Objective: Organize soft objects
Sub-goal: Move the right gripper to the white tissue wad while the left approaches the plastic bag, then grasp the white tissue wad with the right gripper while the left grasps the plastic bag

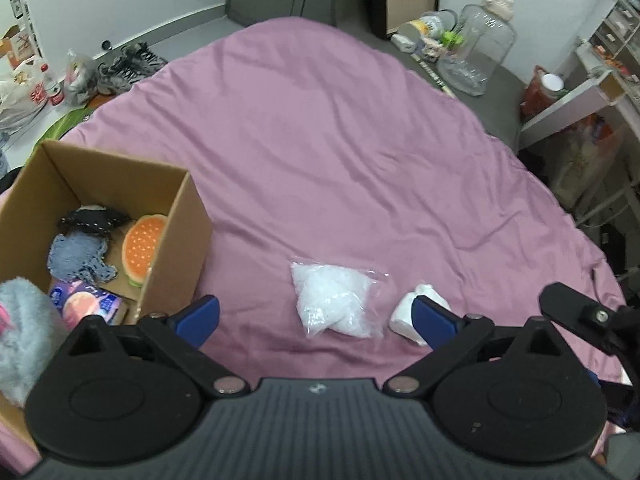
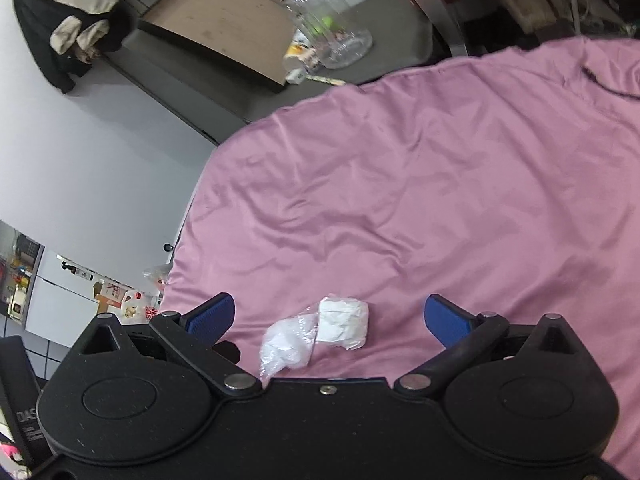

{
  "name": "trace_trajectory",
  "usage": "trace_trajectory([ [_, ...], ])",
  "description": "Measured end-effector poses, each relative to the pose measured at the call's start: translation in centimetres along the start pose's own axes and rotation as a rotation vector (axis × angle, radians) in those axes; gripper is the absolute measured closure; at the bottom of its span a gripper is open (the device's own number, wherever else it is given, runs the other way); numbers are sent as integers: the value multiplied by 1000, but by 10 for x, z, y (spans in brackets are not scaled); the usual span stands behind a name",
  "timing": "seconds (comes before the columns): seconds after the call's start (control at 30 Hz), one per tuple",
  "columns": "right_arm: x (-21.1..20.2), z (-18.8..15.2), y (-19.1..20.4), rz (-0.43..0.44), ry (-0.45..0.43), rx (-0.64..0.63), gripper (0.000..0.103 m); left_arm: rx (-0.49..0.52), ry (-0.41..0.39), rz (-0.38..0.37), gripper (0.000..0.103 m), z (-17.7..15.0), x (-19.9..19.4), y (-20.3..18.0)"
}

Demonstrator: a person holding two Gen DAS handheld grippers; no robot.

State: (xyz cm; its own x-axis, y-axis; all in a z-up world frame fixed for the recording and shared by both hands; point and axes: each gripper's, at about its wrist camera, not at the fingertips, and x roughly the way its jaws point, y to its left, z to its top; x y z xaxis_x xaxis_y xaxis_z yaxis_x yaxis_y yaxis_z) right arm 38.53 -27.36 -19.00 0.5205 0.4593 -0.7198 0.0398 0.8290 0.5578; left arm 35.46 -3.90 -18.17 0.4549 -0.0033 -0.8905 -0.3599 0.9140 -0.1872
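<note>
Lying on the pink bed [image 1: 320, 140] near its near edge: a clear bag [image 1: 334, 300] of white filling, with a white roll [image 1: 404, 314] just beside it on the right. Showing again in the right wrist view, bag [image 2: 288, 344] and roll [image 2: 344, 320] touching. Sitting at the bed's near left corner: an open cardboard box [image 1: 180, 232], holding a burger plush [image 1: 142, 246], a grey knit piece [image 1: 76, 256], a dark soft toy [image 1: 92, 218] and a purple pack [image 1: 86, 300], with a fluffy grey toy [image 1: 20, 328] at its near side. Hovering over the near edge with jaws spread wide and gripping nothing: left gripper [image 1: 316, 316], the roll partly behind its right finger. Hanging likewise spread and empty above bag and roll: right gripper [image 2: 332, 318]. Standing beyond the bed's far right corner: a clear jug [image 1: 480, 48].
</note>
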Motion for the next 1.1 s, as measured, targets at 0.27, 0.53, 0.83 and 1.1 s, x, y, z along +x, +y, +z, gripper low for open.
trace_trajectory([
  [0.27, 34, 4, -13, -8, 78, 26, 10, -83, -8, 2, 4, -1, 34, 1],
  [0.53, 63, 3, -21, -9, 149, 58, 20, -163, 37, 14, 23, -8, 68, 7],
  [0.83, 86, 0, -20, -15, 202, 79, 33, -224, 9, 1, 58, -6, 67, 16],
  [1.1, 100, -5, -13, -46, 240, 41, 62, -232, 12, -25, 59, -3, 56, 22],
])
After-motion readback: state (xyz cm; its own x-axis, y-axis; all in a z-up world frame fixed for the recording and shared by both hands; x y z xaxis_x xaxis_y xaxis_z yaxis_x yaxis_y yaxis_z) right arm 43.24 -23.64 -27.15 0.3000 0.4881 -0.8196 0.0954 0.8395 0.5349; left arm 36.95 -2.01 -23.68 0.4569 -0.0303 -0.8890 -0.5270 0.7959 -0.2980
